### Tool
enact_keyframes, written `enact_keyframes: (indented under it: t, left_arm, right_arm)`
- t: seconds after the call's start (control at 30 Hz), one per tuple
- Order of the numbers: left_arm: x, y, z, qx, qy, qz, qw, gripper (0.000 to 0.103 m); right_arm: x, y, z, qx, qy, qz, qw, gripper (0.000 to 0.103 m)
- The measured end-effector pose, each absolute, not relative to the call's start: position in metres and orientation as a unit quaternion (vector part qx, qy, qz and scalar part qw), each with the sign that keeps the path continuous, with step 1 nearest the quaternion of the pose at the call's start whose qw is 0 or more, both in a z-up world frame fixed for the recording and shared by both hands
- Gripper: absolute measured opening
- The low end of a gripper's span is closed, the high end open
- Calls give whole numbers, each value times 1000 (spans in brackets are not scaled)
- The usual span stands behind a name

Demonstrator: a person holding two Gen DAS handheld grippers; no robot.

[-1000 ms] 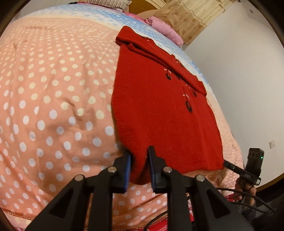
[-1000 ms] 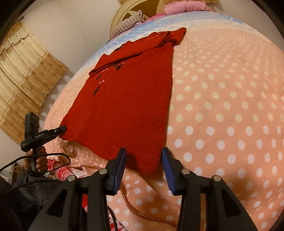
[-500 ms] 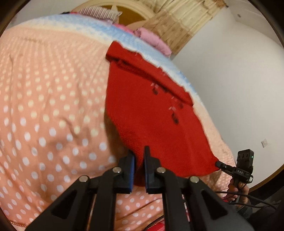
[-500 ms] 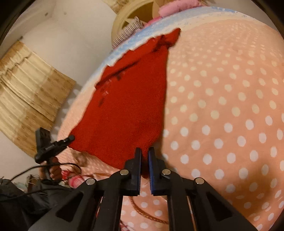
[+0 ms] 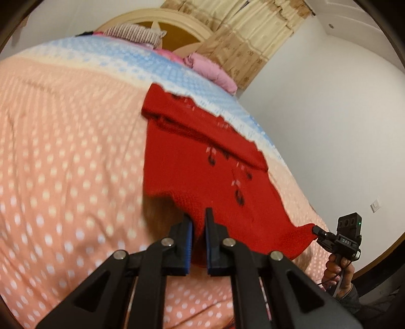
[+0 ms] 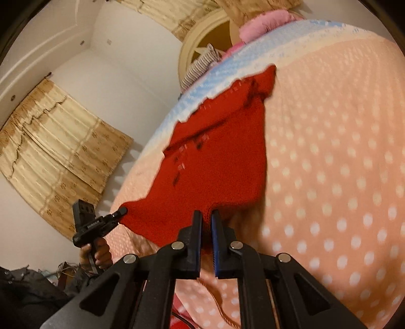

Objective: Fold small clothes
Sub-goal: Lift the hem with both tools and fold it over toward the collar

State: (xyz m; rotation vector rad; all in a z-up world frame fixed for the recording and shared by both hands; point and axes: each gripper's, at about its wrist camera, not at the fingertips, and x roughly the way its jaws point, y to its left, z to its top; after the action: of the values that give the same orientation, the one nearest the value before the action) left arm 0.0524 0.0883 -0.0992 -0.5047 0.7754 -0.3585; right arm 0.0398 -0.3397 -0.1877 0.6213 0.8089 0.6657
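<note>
Here, nearest each lens, the black jaws with blue pads are clenched on the near hem of a red knitted sweater [image 5: 202, 162]. The left gripper [image 5: 198, 217] pinches one bottom corner of the hem, and the cloth rises off the bedspread [image 5: 63, 151] there, with a shadow under the raised edge. The right gripper [image 6: 206, 218] pinches the other bottom corner in the same way; in the left wrist view it shows off to the right, its tip at the far corner of the hem, held by a hand [image 5: 338, 268].

Beyond the lifted hem the sweater lies flat on the bed, over the peach, white-dotted bedspread, with small dark and pale motifs on its front and its sleeves folded across the far end. That far end reaches the pale blue band of the bedspread.

Farther back lie a pink pillow [image 5: 212, 70] and a striped pillow [image 5: 134, 33] against a rounded cream headboard [image 5: 157, 19]. A tan patterned curtain [image 6: 55, 157] hangs on the white wall.
</note>
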Motion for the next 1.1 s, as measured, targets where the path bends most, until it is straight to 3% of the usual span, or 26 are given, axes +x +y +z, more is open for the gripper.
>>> enact_keyframes:
  t: [1.1]
  left_arm:
    - [181,93,-14,-252,288,-186,905,8]
  right_arm:
    - [164,-348,-72,287,273,301,868,6]
